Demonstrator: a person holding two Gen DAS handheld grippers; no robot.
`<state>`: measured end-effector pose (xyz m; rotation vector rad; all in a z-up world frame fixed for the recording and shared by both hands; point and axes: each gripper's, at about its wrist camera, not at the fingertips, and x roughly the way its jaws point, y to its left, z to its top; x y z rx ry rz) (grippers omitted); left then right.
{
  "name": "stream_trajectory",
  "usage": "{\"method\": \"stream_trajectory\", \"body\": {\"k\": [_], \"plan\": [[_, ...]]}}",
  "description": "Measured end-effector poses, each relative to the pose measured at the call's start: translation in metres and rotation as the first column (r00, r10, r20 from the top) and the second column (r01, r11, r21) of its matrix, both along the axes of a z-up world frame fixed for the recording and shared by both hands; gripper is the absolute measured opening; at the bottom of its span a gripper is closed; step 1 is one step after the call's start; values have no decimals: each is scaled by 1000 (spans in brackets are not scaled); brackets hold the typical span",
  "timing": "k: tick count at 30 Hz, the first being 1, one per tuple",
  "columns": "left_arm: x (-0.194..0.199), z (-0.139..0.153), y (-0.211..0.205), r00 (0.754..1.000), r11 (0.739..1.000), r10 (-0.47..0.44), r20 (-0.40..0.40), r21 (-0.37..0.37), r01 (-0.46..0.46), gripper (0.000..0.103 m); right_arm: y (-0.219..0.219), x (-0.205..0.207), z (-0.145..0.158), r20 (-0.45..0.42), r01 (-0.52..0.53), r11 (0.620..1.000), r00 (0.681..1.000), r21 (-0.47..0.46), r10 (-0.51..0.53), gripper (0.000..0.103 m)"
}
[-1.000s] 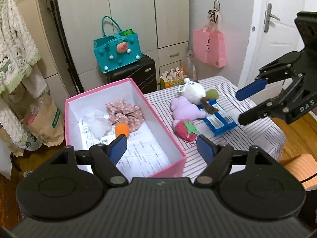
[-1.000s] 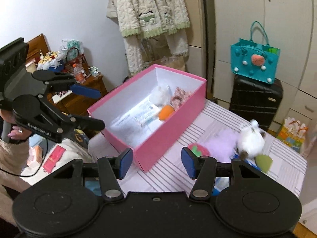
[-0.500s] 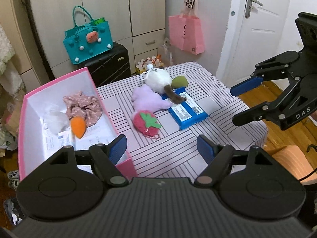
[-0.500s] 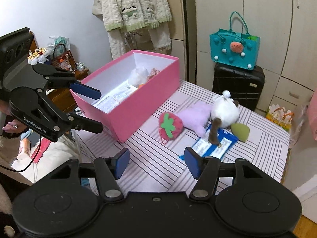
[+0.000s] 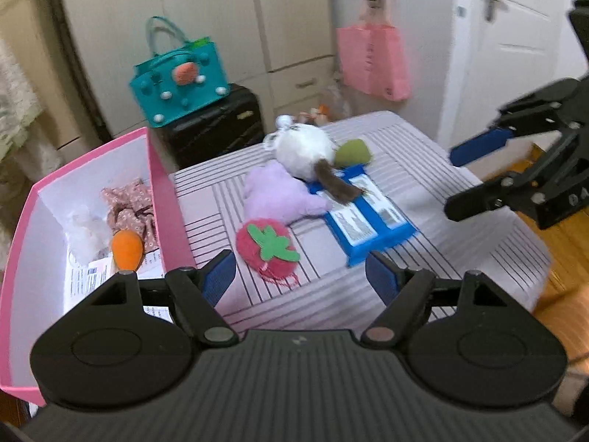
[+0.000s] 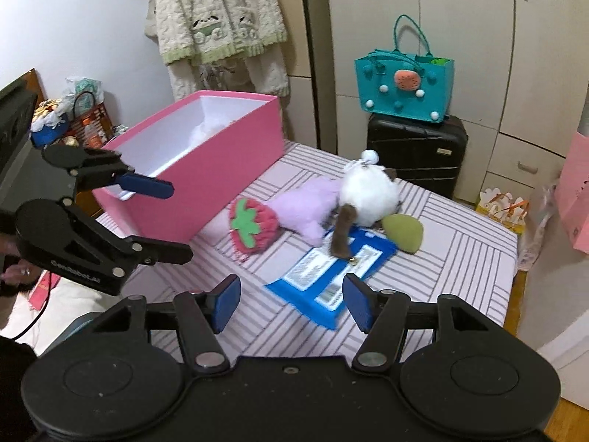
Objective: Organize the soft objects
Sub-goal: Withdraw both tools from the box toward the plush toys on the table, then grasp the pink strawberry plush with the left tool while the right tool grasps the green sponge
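A pink box point(image 5: 162, 188) point(image 6: 221, 169) stands on the striped table's left side, holding a floral scrunchie point(image 5: 127, 202), a white fluffy thing point(image 5: 83, 228) and an orange plush carrot point(image 5: 127, 250). On the table lie a red strawberry plush point(image 5: 268, 252) point(image 6: 252, 226), a lilac plush point(image 5: 279, 195) point(image 6: 309, 202), a white-and-brown plush point(image 5: 305, 151) point(image 6: 368, 191), a green plush point(image 5: 353, 151) point(image 6: 403, 232) and a blue wipes pack point(image 5: 368, 217) point(image 6: 331, 276). My left gripper point(image 5: 300, 278) point(image 6: 158, 221) is open and empty just before the strawberry. My right gripper point(image 6: 291, 300) point(image 5: 464, 176) is open and empty over the wipes pack's near end.
A black suitcase point(image 6: 416, 154) with a teal bag point(image 6: 405, 84) on it stands behind the table. A pink bag point(image 5: 371, 59) hangs by the white door. Cream sweaters point(image 6: 217, 11) hang on the wall behind the box. The table point(image 5: 441, 169) drops off at the right to wooden floor.
Both grippers have swung away from the pink box toward the plush toys and come lower and closer to them. Both stay open and empty. No object has moved.
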<state>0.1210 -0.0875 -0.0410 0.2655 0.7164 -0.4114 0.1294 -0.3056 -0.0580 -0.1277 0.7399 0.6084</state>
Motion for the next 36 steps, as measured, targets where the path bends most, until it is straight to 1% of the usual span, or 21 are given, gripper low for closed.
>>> {"method": "stream_trajectory", "body": {"k": [2,6,9,11,13,14,16,18,21,23,26,29,31,32,33,35,36], "plan": [[2,-7,-7,999,1000,31,18,-3,-31,77,-4,7,-5,11,9,1000,1000,7,-9,67],[8,-17,-16,998,999,51,33,-19,-51,77,-13,16,-17,95,46,998,994,37,-49,67],[14,-26,-24,994,996,84,74,-4,-84,77,-17,28,-25,115,60,997,991,40,-64,67],[19,-34,-29,989,993,112,101,11,-114,77,-20,37,-32,131,77,996,988,44,-82,67],[27,-40,-29,976,985,173,132,-8,-174,77,-21,48,-37,142,95,994,985,54,-102,67],[33,-43,-29,971,980,198,134,-14,-198,77,-22,52,-38,160,104,992,980,71,-115,67],[46,-49,-28,965,971,239,109,-38,-236,74,-24,61,-38,201,120,986,969,112,-141,67],[54,-54,-27,963,967,254,92,-49,-250,74,-23,72,-39,218,112,987,966,115,-135,67],[59,-63,-34,959,965,260,113,-2,-261,74,-19,92,-44,202,117,990,971,81,-132,67],[61,-70,-36,952,958,280,121,26,-285,74,-17,106,-53,188,135,990,972,48,-141,67],[65,-78,-33,946,949,310,97,20,-314,74,-18,123,-66,138,145,988,979,45,-150,67],[69,-85,-32,946,948,317,69,8,-318,73,-23,138,-79,54,171,983,983,63,-175,66],[73,-89,-33,943,945,326,69,14,-328,69,-25,143,-85,25,184,979,982,91,-186,65],[74,-92,-34,942,944,329,72,15,-331,67,-25,143,-87,22,186,978,982,92,-189,62],[75,-93,-34,941,943,331,71,14,-333,62,-24,144,-89,21,189,978,981,89,-191,55],[76,-95,-34,938,940,339,68,10,-340,62,-23,143,-92,42,198,978,979,69,-201,50],[76,-96,-34,937,939,344,67,11,-345,62,-24,142,-93,48,194,978,979,71,-198,48]]}}
